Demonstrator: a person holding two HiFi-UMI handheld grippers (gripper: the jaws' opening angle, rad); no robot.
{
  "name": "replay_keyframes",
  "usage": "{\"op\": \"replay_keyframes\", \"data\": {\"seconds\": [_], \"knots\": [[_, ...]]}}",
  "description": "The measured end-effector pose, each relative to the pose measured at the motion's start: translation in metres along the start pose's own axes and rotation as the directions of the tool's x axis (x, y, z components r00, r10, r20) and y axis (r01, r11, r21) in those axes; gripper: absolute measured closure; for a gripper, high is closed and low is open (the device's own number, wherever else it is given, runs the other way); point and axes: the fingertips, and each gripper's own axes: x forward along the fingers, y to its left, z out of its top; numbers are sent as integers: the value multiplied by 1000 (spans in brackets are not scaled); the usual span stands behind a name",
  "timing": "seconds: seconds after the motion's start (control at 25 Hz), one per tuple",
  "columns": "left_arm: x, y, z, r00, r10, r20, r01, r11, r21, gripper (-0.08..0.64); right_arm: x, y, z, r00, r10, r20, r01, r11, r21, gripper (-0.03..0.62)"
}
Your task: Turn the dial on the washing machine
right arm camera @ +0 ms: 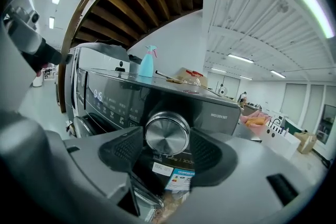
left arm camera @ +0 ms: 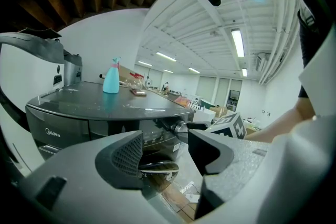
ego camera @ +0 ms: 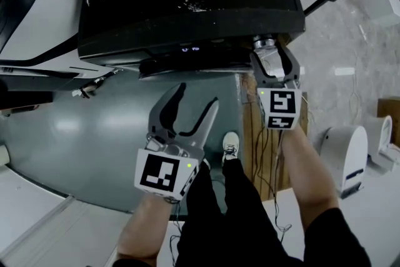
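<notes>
I have the dark grey washing machine point(ego camera: 187, 3) filling the far half of the head view, with a white appliance point(ego camera: 37, 3) on its left and a wooden board point(ego camera: 250, 128) on the floor at its near right corner. My left gripper point(ego camera: 197, 100) hangs nearer, off the machine's front, with its jaws spread and nothing between them. My right gripper point(ego camera: 265, 50) is up against the panel at the right. A teal spray bottle point(right arm camera: 147, 63) stands on the lid at the far edge. The silver dial point(right arm camera: 167, 134) sits at the panel's right end, pinched between the right jaws, both pads against its rim. Lit digits point(right arm camera: 97, 95) glow to its left.
</notes>
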Motion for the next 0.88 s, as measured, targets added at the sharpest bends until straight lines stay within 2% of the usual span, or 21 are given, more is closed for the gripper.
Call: {"op": "replay_keyframes", "data": {"seconds": [0.24, 0.44, 0.56, 0.72, 0.8, 0.88], "knots": [[4, 3, -4, 1000, -2, -2, 2, 1000, -10, 307, 3, 0, -1, 1000, -17, 15, 16, 999, 32, 322], [6, 3, -7, 1000, -1, -6, 1, 1000, -17, 307, 4, -3, -5, 999, -6, 34, 0, 986, 169, 324], [6, 3, -8, 1000, -1, -6, 1, 1000, -22, 307, 4, -5, -7, 998, 13, 55, -29, 956, 292, 324], [7, 2, -8, 1000, -4, -4, 3, 1000, -21, 307, 4, -8, -10, 995, 49, 89, -86, 877, 473, 324], [8, 0, -8, 1000, -6, -3, 5, 1000, -22, 307, 4, -9, -10, 994, 54, 97, -96, 865, 493, 322], [8, -1, -7, 1000, -7, -3, 7, 1000, -23, 307, 4, -9, -10, 993, 56, 100, -98, 865, 492, 322]]}}
